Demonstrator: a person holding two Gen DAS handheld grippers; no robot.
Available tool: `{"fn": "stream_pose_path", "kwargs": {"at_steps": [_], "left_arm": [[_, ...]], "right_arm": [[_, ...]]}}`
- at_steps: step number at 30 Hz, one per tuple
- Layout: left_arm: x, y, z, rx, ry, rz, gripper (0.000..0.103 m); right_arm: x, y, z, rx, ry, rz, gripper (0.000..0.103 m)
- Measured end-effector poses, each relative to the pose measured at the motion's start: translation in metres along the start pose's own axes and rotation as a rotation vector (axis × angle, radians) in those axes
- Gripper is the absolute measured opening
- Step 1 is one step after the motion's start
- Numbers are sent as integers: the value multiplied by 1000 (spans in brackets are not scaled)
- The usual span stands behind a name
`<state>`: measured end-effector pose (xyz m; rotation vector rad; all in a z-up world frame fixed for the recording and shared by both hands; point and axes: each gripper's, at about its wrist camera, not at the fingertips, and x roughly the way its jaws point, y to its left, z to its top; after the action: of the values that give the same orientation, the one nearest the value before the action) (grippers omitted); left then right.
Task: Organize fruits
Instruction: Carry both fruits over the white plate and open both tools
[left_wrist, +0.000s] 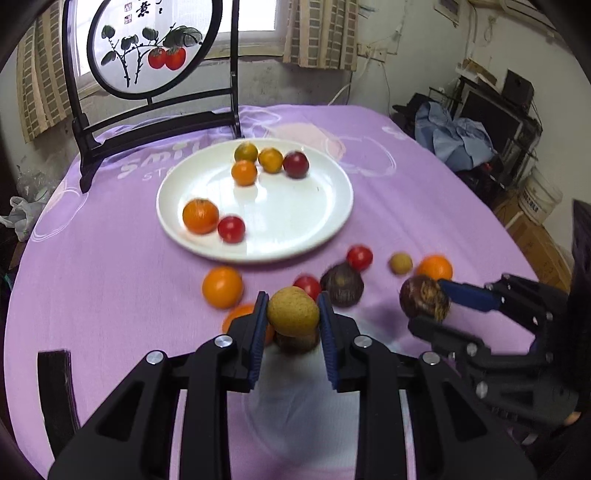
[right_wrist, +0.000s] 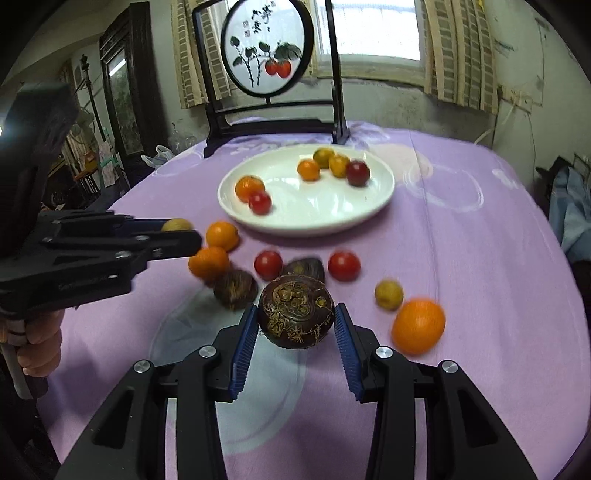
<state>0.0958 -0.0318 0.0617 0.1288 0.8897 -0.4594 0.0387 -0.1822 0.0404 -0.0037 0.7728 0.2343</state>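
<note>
My left gripper (left_wrist: 293, 314) is shut on a round tan fruit (left_wrist: 293, 311), held above the purple tablecloth; it also shows in the right wrist view (right_wrist: 176, 224). My right gripper (right_wrist: 295, 319) is shut on a dark brown rough fruit (right_wrist: 295, 314), seen at the right of the left wrist view (left_wrist: 424, 299). A white plate (left_wrist: 295, 206) ahead holds several oranges and red fruits. Loose oranges (right_wrist: 418, 325), red fruits (right_wrist: 343, 265), dark fruits (right_wrist: 236, 288) and a small yellow fruit (right_wrist: 388, 293) lie on the cloth before the plate.
A black-framed round painted screen (left_wrist: 147, 48) stands behind the plate at the table's far edge. A window with curtains is behind it. Clutter, blue cloth (left_wrist: 454, 136) and a bucket stand off the table's right side.
</note>
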Motion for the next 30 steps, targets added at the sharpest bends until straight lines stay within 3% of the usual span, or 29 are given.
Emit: {"fn": "stream_pose_path", "kwargs": {"at_steps": [3,5,11,22,25,27,29,30], "left_arm": [[16,4,29,-29,-4,7,26],[31,3,48,-14,-17,72,26],[73,20,87,-60,24,99,26],[128,34,103,-103,45,106,26],[133,33,102,-119,33,37,26],[132,33,101,-142,38,14,34],[125,33,98,-159,22,3,58],[120,32,97,-158,10,15,65]], "right_arm": [[5,-3,23,-11,-27,-12,43],[15,-7,37,-16,-33,-25,43],[58,-19,61,3,6,-53,43],[115,-22,71,26,73,-51,44],[113,-31,70,80,52,-15,56],[107,-36,69,108,47,-19,59],[98,-38,66,114,43,-8,59],[94,-39,63,115,42,-9,59]]}}
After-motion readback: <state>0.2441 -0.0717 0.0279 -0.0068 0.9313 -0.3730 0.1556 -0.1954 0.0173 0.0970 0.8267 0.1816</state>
